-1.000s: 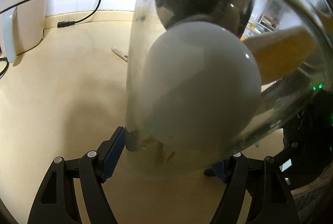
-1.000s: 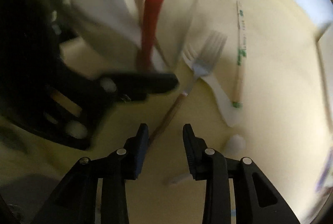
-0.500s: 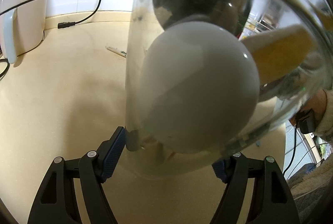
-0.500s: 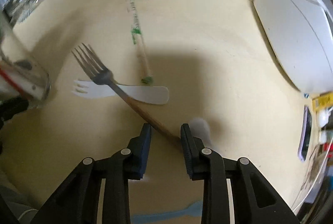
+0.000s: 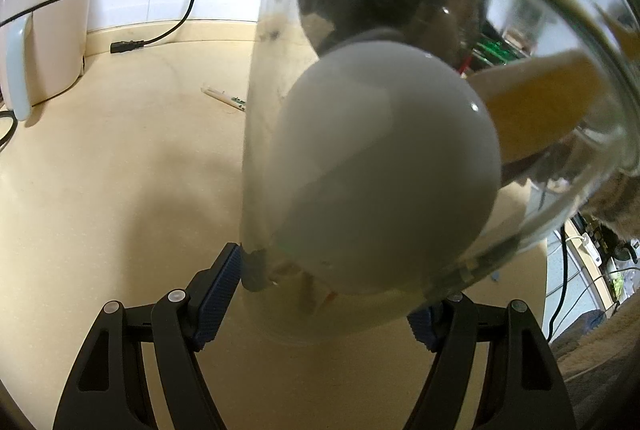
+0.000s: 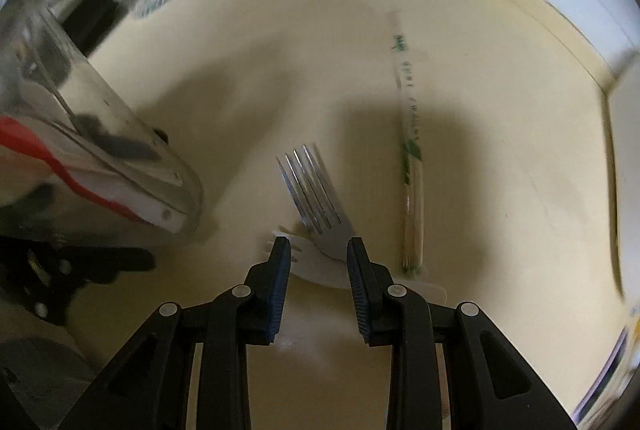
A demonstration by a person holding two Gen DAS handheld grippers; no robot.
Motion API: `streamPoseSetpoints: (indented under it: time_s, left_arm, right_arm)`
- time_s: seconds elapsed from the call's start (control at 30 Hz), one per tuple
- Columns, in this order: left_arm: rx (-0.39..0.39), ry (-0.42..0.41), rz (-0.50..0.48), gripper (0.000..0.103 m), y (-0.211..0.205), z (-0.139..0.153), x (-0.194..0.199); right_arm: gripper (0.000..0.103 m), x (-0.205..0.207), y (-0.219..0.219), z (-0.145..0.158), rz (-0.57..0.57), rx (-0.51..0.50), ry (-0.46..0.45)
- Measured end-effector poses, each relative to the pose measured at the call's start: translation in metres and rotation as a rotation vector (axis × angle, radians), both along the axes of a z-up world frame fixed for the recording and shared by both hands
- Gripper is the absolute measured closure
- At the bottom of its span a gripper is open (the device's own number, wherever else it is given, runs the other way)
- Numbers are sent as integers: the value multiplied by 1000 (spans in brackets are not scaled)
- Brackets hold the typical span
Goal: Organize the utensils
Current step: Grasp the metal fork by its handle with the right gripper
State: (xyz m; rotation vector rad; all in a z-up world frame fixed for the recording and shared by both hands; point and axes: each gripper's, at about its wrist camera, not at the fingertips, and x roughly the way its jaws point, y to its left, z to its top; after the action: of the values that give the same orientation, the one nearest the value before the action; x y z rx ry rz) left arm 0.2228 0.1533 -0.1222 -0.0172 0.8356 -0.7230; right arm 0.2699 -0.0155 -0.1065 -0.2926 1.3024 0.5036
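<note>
Left gripper [image 5: 328, 294] angled down, clamped on glass jar [image 5: 400, 118]; right gripper [image 6: 316, 254] pointing steeply down, parted over metal fork [image 6: 316, 198]

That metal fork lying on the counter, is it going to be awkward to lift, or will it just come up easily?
Probably a little fiddly. The metal fork lies flat on the smooth counter, so the pads may slide off its thin, shiny edges. It looks rigid, so it should not bend. It rests across a white plastic fork, which seems light and may shift when the metal one is lifted.
</note>
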Motion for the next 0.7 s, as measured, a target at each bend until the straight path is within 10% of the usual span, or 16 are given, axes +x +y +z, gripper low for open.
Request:
streamPoseSetpoints:
  time_s: [0.4,0.7]
  left_arm:
    - [-12,14,2,25,4,-4,6]
    - [-12,14,3,25,3,-4,6]
  right_arm:
    - [74,12,-5,-4,40,51,46]
    - [98,-3,-33,11,-67,129,-16]
